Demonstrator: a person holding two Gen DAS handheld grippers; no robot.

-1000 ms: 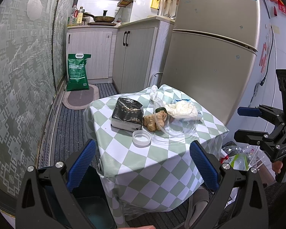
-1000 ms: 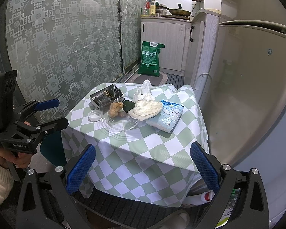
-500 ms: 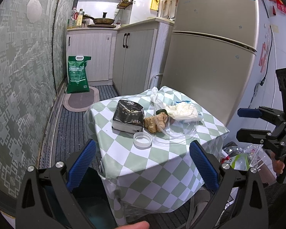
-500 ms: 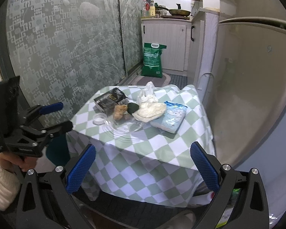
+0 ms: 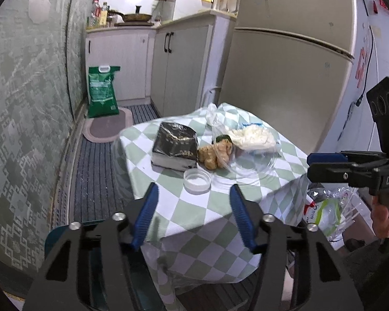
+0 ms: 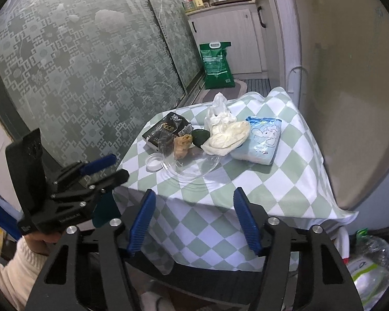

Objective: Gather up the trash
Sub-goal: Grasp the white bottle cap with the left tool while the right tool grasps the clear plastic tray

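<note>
A small table with a green-and-white checked cloth holds trash: a black packet, a brown crumpled lump, a white round lid, a clear plastic dish, white crumpled paper, a dark green item and a blue-white pack. My left gripper is open and empty, short of the table's near corner. My right gripper is open and empty before the table's front edge.
A fridge stands right of the table, cabinets behind it, a patterned glass wall on the left. A green sack stands on the floor mat. A dark teal bin sits below my left gripper. Bagged rubbish lies by the fridge.
Both grippers' jaws have narrowed from wide open to about half as wide. Both have moved slightly closer to the table.
</note>
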